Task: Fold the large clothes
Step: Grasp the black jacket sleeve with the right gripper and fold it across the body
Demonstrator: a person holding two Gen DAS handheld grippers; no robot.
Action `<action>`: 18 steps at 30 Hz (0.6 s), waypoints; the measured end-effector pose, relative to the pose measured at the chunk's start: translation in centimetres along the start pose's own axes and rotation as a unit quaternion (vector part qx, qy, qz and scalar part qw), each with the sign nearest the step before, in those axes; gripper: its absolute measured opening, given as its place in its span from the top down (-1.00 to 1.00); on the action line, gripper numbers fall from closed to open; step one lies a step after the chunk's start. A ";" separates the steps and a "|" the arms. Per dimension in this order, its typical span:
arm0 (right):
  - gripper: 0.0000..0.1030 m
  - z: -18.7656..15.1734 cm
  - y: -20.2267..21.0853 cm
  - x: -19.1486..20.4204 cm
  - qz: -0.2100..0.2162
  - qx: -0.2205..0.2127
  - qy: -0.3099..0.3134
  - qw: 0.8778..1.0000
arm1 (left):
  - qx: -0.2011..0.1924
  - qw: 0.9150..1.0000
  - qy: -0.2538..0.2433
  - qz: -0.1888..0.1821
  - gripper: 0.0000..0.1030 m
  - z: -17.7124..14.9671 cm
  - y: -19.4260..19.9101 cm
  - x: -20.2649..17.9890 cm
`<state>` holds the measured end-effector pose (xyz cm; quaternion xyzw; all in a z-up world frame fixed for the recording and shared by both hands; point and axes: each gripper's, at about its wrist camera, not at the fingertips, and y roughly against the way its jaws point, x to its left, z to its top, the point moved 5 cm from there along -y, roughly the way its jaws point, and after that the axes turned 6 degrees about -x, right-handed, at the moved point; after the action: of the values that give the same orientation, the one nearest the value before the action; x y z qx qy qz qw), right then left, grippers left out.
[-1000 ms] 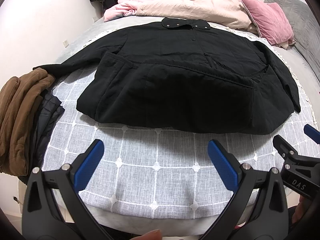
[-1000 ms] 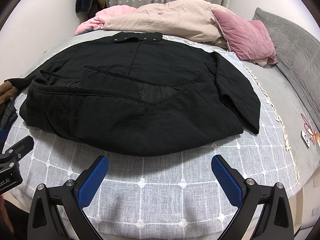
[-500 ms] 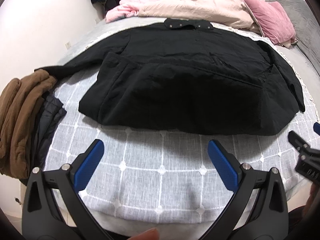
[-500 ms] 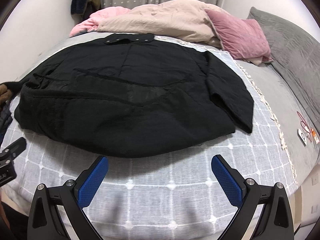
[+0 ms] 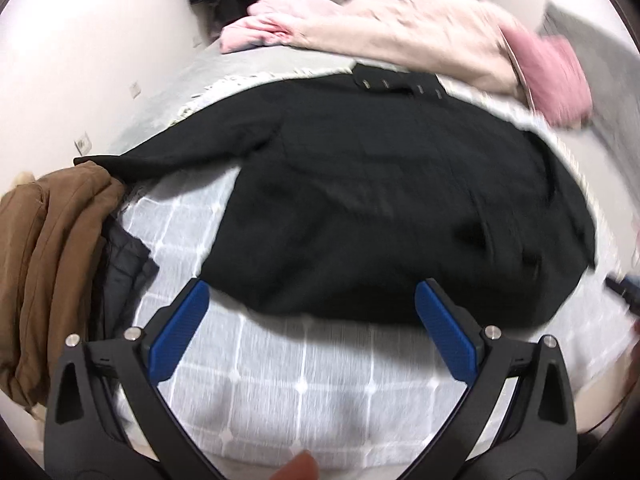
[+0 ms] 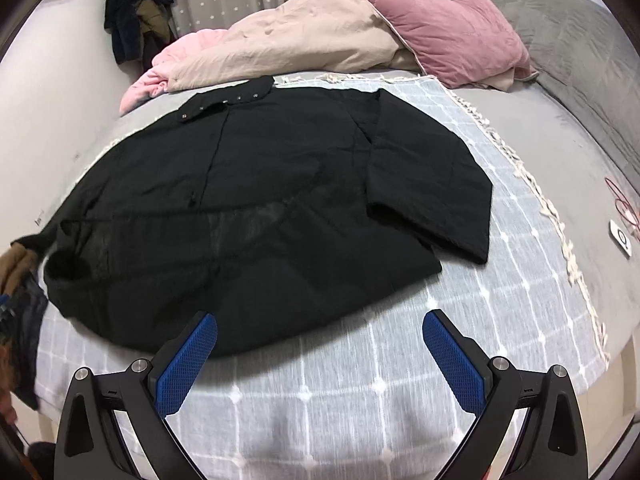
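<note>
Your left gripper [image 5: 312, 320] and right gripper [image 6: 320, 350] hang with jaws spread wide, holding nothing, above the grid-patterned blanket [image 6: 520, 280]; the black jacket [image 6: 260, 208] lies flat on it, its hem just beyond both jaws.

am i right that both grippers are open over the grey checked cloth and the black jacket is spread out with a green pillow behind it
Not quite: the pillow is pink, not green, as the right wrist view shows. The rest holds: the left gripper and right gripper are open over the grey checked cloth, and the black jacket is spread out.
</note>
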<state>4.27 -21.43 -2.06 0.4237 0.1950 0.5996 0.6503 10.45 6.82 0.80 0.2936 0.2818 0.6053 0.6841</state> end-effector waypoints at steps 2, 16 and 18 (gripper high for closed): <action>-1.00 1.2 -0.8 0.7 0.011 0.017 -0.004 1.000 | 0.001 0.999 0.033 -0.016 -1.00 1.9 -0.6 0.8; -0.99 5.3 -10.0 0.8 -0.030 0.003 -0.054 0.998 | 0.018 0.988 0.150 0.021 -0.88 3.6 -13.1 3.8; -0.92 5.7 -11.6 0.2 -0.052 0.003 -0.061 0.997 | 0.021 0.987 0.157 0.034 -0.77 3.5 -14.3 4.0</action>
<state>15.79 -22.11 -7.87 0.4507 0.1784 0.5375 0.6900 22.94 9.17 -7.56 0.2190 0.3883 0.6609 0.6037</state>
